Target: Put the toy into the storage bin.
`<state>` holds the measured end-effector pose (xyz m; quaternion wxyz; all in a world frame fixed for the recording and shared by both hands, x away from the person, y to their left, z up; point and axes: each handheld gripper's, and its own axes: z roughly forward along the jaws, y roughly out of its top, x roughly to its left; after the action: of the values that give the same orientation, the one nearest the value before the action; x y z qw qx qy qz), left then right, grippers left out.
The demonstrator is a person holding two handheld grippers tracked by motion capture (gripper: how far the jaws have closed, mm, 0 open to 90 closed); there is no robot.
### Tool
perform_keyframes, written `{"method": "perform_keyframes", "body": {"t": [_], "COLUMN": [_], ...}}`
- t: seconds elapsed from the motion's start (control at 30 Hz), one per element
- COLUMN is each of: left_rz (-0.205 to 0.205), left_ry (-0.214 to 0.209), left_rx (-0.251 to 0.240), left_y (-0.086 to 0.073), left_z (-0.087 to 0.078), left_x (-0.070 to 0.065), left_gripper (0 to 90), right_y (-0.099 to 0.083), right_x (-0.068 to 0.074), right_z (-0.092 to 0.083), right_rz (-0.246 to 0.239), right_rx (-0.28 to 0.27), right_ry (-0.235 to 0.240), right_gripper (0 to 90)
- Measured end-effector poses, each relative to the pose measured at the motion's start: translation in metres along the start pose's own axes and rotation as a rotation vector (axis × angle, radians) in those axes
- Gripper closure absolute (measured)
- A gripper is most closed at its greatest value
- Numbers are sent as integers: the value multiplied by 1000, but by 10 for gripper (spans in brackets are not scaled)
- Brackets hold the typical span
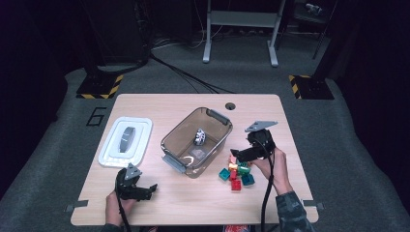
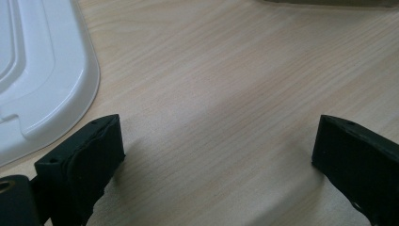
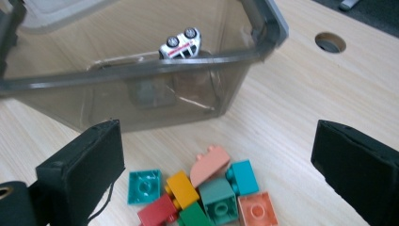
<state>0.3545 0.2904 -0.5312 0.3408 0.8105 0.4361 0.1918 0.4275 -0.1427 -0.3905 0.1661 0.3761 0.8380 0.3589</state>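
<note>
Bare table (image 1: 193, 193) lies open between lid (image 1: 125, 141), bin (image 1: 196, 140) and bricks (image 1: 237, 173).

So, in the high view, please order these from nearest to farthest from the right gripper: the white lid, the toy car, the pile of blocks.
1. Pile of blocks: just below the right gripper.
2. Toy car: inside the bin, to its left.
3. White lid: far left on the table.

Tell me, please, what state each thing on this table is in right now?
Bin: open, lid off.
Lid: flat on the table, left of the bin.
Toy car: inside the bin, tipped over.
Blocks: heaped loose beside the bin.
Left gripper: open, empty.
Right gripper: open, empty.
</note>
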Motion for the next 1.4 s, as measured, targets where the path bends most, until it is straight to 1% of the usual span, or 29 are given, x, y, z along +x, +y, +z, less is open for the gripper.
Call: {"method": "perform_keyframes", "body": {"t": [0.03,0.2,0.23,0.27,0.33,0.4,0.47,0.5,0.53,0.6,0.67,0.73,0.77,0.83,0.87,0.9,1.0,1.07,1.13,1.17,1.2,1.23,1.27,1.4], "left_rz": [0,0,0,-1,0,-1,0,0,0,0,0,0,0,0,0,0,1,0,0,0,0,0,-1,-1], "left_ry": [0,0,0,0,0,0,0,0,0,0,0,0,0,-1,-1,0,-1,-2,-2,-2,-1,-1,-1,-1], "left_rx": [0,0,0,0,0,0,0,0,0,0,-1,0,0,0,0,0,0,1,1,1,0,0,0,0], "left_y": [0,0,0,0,0,0,0,0,0,0,0,0,0,0,0,0,0,0,0,0,0,0,0,0], "left_z": [0,0,0,0,0,0,0,0,0,0,0,0,0,0,0,0,0,0,0,0,0,0,0,0], "left_x": [0,0,0,0,0,0,0,0,0,0,0,0,0,0,0,0,0,0,0,0,0,0,0,0], "left_gripper": [25,25,25,25,25,25,25,25,25,25,25,25,25,25,25,25,25,25,25,25,25,26,26,25], "right_y": [-4,-22,-22,-32,-41,-49,-58,-63,-67,-78,-86,-95,-99,-107,-110,-112,-119,-122,-127,-129,-131,-133,-135,-140], "right_x": [-1,-5,-5,-4,-4,-1,0,1,2,4,4,4,4,4,4,5,3,3,1,0,-2,-3,-5,-11], "right_z": [0,1,1,3,4,7,9,11,13,18,21,25,27,30,31,32,35,36,38,38,37,36,34,26], "right_rz": [-6,27,27,47,46,63,66,81,84,106,118,137,145,154,161,163,167,189,195,209,214,232,230,242], "right_rx": [0,13,13,22,30,35,46,47,52,78,84,91,99,109,114,125,122,131,131,137,133,131,127,129], "right_ry": [-4,-6,-6,-11,-11,-19,-20,-25,-35,-55,-59,-80,-83,-102,-117,-117,-125,-128,-124,-130,-126,-123,-124,-150], "right_gripper": [18,0,0,0,0,0,0,0,2,15,24,36,38,46,48,51,67,76,87,88,85,86,87,100]}}
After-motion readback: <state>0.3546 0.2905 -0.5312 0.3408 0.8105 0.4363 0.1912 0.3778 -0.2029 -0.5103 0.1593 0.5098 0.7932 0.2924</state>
